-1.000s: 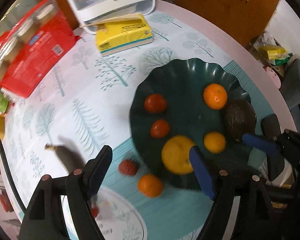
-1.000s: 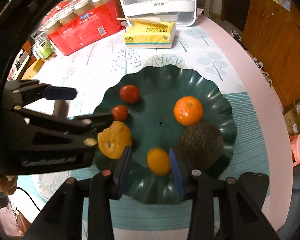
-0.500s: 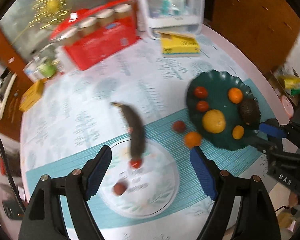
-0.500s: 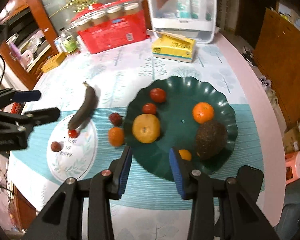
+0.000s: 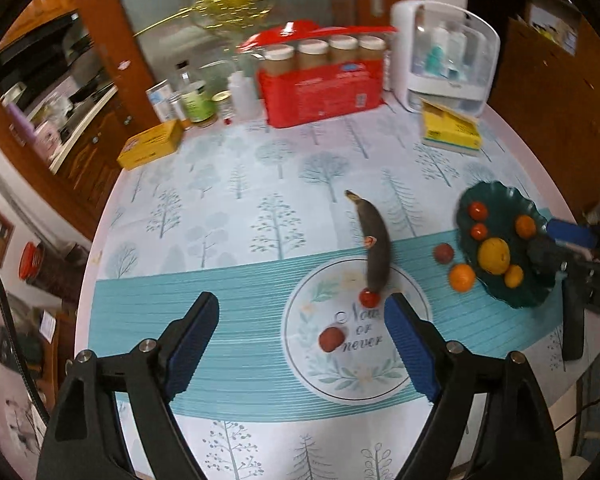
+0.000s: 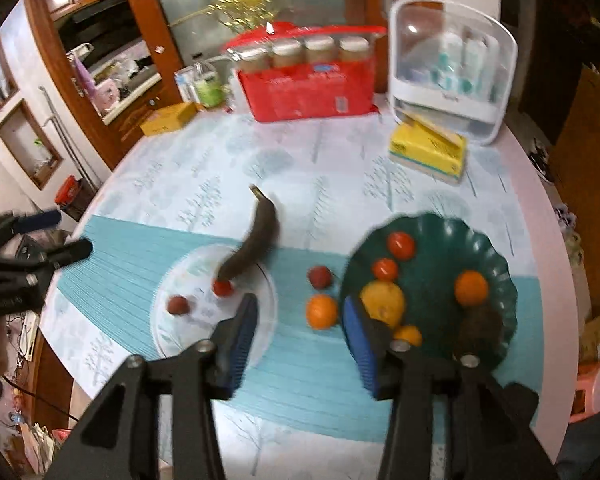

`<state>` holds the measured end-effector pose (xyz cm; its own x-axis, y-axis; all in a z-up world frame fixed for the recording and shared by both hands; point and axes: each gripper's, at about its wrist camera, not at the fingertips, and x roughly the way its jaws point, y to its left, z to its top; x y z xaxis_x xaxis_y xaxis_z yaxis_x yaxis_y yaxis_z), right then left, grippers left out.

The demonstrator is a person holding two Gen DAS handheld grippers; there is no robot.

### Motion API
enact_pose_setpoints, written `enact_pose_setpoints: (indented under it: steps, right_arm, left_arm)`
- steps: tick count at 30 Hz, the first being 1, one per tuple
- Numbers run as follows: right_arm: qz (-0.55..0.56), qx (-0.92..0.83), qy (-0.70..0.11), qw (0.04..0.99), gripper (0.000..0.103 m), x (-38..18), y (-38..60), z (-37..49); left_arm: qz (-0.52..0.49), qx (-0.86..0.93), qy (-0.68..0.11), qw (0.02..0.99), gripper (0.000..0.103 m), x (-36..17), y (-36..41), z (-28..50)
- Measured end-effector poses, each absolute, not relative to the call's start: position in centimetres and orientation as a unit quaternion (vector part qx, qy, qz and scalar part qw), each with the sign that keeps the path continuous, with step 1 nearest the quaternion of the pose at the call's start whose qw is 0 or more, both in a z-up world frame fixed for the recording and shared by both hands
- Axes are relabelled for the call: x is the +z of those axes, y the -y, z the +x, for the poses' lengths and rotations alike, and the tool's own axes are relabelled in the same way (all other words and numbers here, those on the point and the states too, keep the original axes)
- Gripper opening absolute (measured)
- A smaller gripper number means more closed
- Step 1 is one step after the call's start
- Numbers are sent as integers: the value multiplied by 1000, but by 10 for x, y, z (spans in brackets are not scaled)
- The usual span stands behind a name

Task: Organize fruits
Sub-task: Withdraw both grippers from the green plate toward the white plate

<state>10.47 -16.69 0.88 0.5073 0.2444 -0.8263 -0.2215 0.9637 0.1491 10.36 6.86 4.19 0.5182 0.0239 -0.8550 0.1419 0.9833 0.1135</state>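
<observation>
A dark green fluted plate [image 6: 484, 248] [image 5: 532, 296] holds two tomatoes, a yellow citrus, oranges and an avocado [image 6: 480, 328]. A white round plate [image 5: 336, 376] [image 6: 180, 336] carries a cherry tomato [image 5: 369, 298] and a red lychee [image 5: 331, 339]. A blackened banana [image 5: 376, 248] [image 6: 256, 240] rests partly on it. Between the plates lie an orange [image 6: 321, 311] and a dark red fruit [image 6: 319, 277]. My left gripper [image 5: 302, 350] is open and empty, high over the teal mat. My right gripper [image 6: 300, 344] is open and empty, above the loose orange.
At the back of the table stand a red pack of jars [image 5: 324, 88], a white clear-lidded box [image 5: 446, 68], a yellow tissue pack [image 5: 450, 130], a yellow box [image 5: 152, 148] and bottles [image 5: 196, 96]. The round table's edge curves close on both sides.
Both grippers have pulled back and up from the green plate, so the whole table shows. The right gripper has opened wider and left the small orange on the plate.
</observation>
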Motion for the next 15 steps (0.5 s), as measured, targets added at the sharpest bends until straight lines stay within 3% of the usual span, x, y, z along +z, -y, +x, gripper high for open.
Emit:
enact_pose_setpoints:
  steps: [8,15]
  right_arm:
    - [-6,162,-492,855,55,13,120,156]
    - [-19,161,-526,835,55,-23,81,199]
  left_arm:
    - [26,-18,-526,850,87,-7,-99,102]
    - [5,-22,-559,829,87,-76,-103,115]
